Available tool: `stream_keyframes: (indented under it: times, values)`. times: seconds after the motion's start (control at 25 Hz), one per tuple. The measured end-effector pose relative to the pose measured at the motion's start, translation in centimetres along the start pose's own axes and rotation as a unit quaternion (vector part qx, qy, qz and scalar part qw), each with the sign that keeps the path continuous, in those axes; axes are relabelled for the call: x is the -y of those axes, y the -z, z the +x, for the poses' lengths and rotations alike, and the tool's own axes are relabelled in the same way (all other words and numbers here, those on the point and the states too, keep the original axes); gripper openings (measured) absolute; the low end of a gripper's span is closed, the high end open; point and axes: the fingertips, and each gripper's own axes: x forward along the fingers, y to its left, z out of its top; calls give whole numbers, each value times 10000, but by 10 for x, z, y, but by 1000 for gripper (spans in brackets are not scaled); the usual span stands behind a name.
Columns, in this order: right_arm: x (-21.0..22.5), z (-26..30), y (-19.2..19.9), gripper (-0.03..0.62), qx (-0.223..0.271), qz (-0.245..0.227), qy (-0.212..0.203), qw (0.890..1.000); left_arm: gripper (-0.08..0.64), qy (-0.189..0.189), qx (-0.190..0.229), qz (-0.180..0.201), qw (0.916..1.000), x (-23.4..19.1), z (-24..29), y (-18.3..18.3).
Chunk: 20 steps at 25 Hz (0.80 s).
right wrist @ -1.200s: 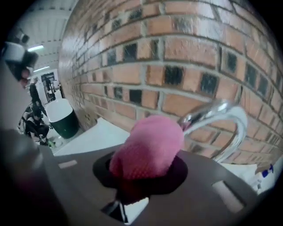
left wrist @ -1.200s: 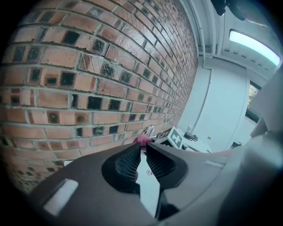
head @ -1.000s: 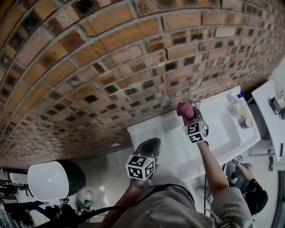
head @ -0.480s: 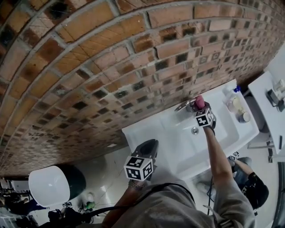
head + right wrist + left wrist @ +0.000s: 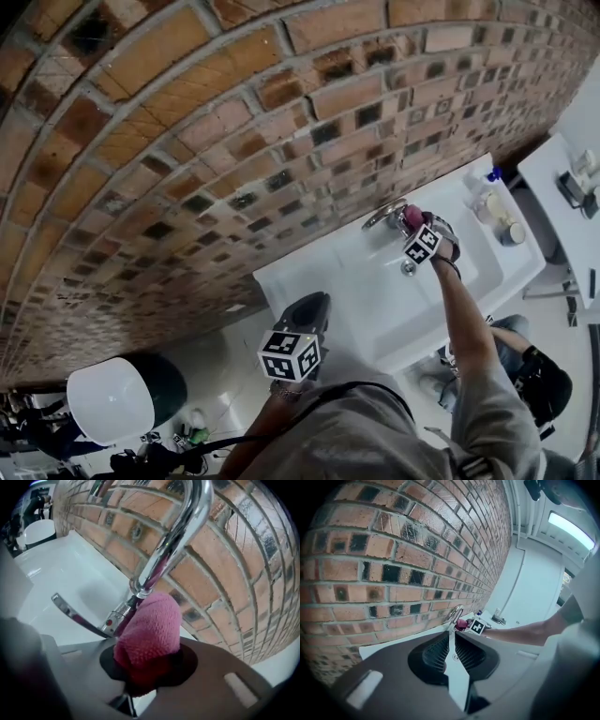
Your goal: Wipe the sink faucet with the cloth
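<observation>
The chrome faucet [image 5: 384,217] rises at the back of the white sink [image 5: 361,314], against the brick wall. My right gripper [image 5: 416,228] is shut on a rolled pink cloth [image 5: 411,217] and presses it against the faucet's right side. In the right gripper view the cloth [image 5: 151,629] touches the base of the curved spout [image 5: 174,540], just above the lever handle [image 5: 74,613]. My left gripper [image 5: 313,302] hangs shut and holds nothing in front of the sink's left corner. In the left gripper view the faucet [image 5: 454,613] and the cloth [image 5: 462,623] lie far ahead.
A bottle [image 5: 481,193] and small jars [image 5: 511,234] stand on the sink's right end. A white counter [image 5: 561,202] lies further right. A round white bin [image 5: 105,398] sits on the floor at lower left. A person [image 5: 530,380] crouches at lower right.
My right gripper has carried the cloth off the front of the faucet to its right side, so the spout now shows. The left gripper has stayed put.
</observation>
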Motion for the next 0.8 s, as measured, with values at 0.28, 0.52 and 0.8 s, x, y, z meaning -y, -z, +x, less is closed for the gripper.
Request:
stream_keyframes:
  times: [0.28, 0.52, 0.8]
  values:
    - [-39, 2, 32, 88, -819, 791, -250, 9932, 54, -33, 56, -83, 9999, -4, -7, 2]
    - [-50, -44, 4, 89, -787, 1656, -357, 9824, 51, 68, 0, -144, 9999, -4, 5, 6]
    - [-73, -100, -27, 89, 573, 757, -780, 9924, 51, 464, -121, 71, 9988, 24, 25, 4]
